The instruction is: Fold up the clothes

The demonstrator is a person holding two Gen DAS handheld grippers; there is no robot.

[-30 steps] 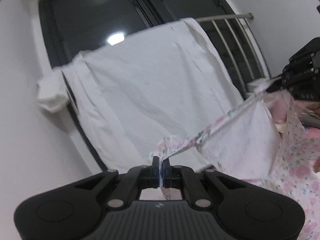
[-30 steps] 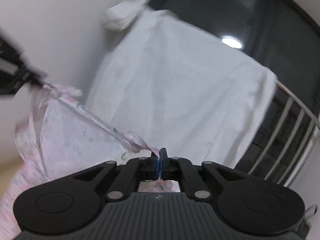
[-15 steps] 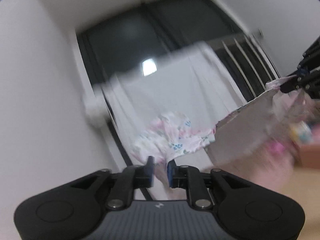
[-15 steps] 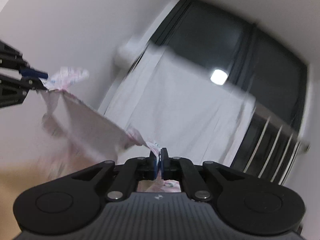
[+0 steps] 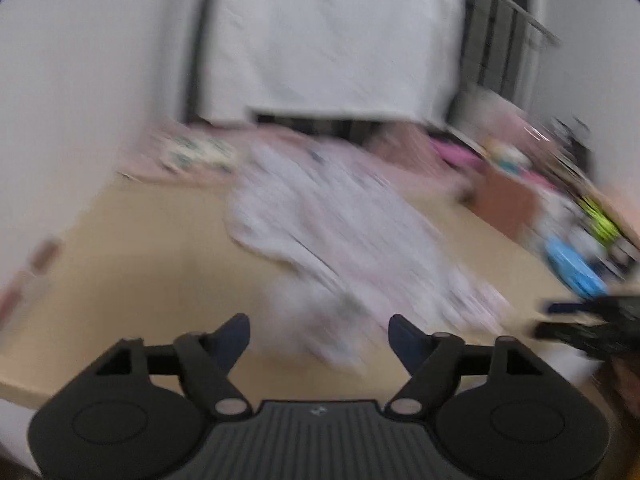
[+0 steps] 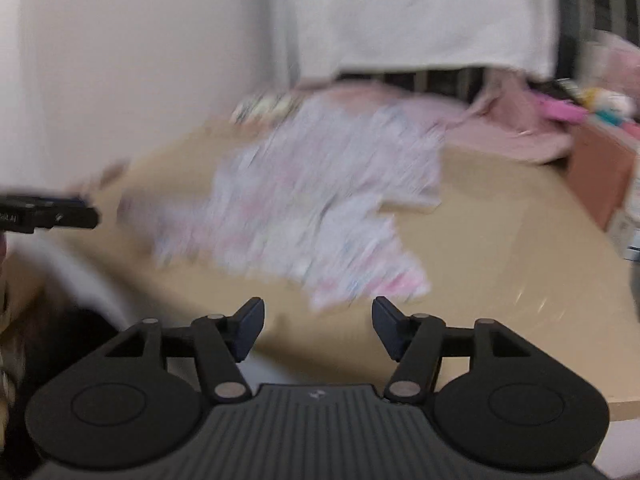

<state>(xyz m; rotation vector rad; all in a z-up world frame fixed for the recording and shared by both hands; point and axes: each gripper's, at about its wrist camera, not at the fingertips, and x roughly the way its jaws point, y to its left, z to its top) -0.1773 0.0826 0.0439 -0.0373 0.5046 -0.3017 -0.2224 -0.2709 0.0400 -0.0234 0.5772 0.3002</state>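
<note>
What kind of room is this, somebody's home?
Probably a room in a home: a floral garment spread on a wooden table, a white sheet hung before a dark window, and toys and boxes at the side.

A second ago both grippers pinch the floral garment point(image 5: 340, 236) taut in the air before the white sheet; now it lies spread on the tan table point(image 5: 140, 280), its near hem just ahead of the fingertips; the left gripper point(image 5: 319, 334) has let go, its jaws opening, with only the blurred hem showing between them; the right gripper point(image 6: 318, 322) has likewise released, jaws opening and free of the cloth; both views now tilt down at the tabletop and its clutter.
</note>
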